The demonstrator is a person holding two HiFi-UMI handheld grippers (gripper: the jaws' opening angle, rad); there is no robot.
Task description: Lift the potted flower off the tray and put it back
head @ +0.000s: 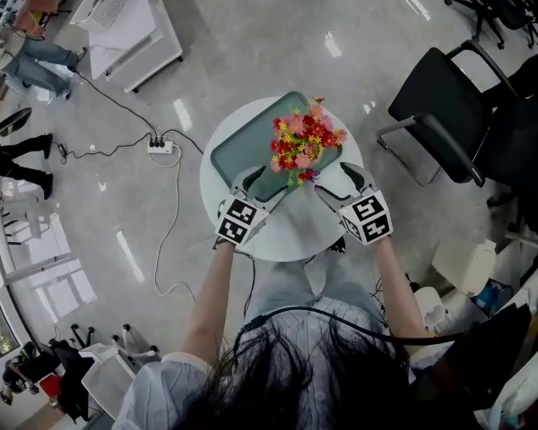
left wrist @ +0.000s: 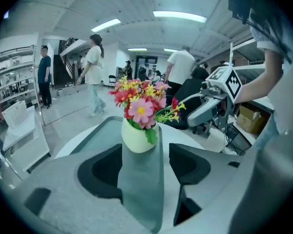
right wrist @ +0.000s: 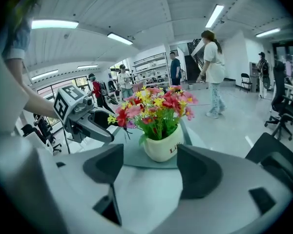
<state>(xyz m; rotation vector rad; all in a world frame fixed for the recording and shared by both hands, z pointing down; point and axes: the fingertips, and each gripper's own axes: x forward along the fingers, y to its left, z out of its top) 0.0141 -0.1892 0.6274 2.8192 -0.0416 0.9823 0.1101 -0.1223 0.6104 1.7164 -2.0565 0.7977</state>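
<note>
A potted flower (head: pixel 303 141) with red, pink and yellow blooms stands in a cream pot (left wrist: pixel 139 138) on the grey-green tray (head: pixel 238 150), near the tray's right near corner. The tray lies on a round white table (head: pixel 296 236). My left gripper (head: pixel 267 186) is open just short of the pot on its left, with nothing between its pads (left wrist: pixel 100 172). On the pot's right, my right gripper (head: pixel 334 184) is open too, a short way off. In the right gripper view the pot (right wrist: pixel 161 145) sits upright just beyond the open jaws, and the left gripper (right wrist: pixel 88 118) shows beside it.
Black office chairs (head: pixel 448 106) stand to the right of the table. A white cart (head: pixel 125 25) is at the far left, and a power strip with cables (head: pixel 161 146) lies on the floor. Several people stand in the room behind (left wrist: pixel 95 67).
</note>
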